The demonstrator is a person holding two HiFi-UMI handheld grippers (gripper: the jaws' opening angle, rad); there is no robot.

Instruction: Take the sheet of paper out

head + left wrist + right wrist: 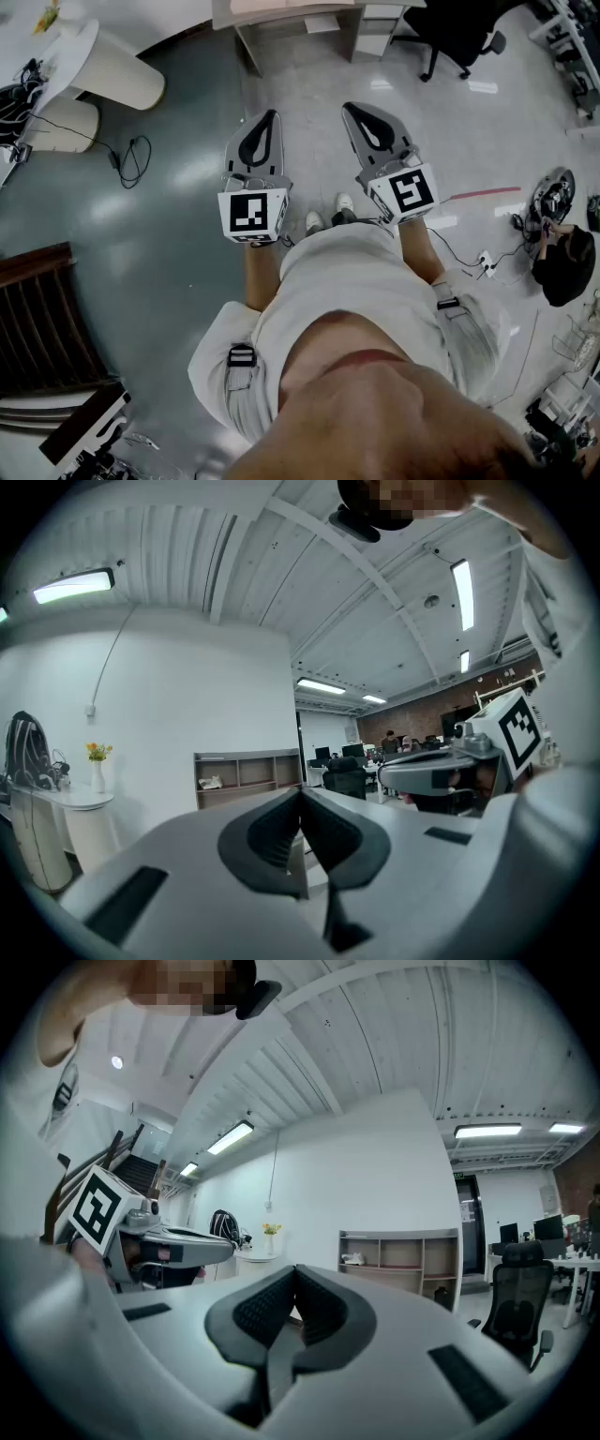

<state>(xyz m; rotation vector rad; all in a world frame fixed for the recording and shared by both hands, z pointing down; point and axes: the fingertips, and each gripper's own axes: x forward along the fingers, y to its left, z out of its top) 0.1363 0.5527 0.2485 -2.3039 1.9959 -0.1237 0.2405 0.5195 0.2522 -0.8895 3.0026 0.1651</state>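
No sheet of paper shows in any view. I stand on a shiny floor and hold both grippers out at waist height, side by side and pointing forward. My left gripper [270,116] is shut, its dark pads [281,829] pressed together with nothing between them. My right gripper [349,107] is shut the same way, pads [319,1305] touching and holding nothing. Each gripper view catches the other gripper beside it: the right gripper [441,772] and the left gripper [178,1241].
A low open shelf unit [300,21] stands ahead against the wall, with a black office chair [459,33] to its right. A white rounded table [103,61] and floor cables [131,155] lie at the left. A seated person [567,267] is at the right, dark wooden stairs [37,319] lower left.
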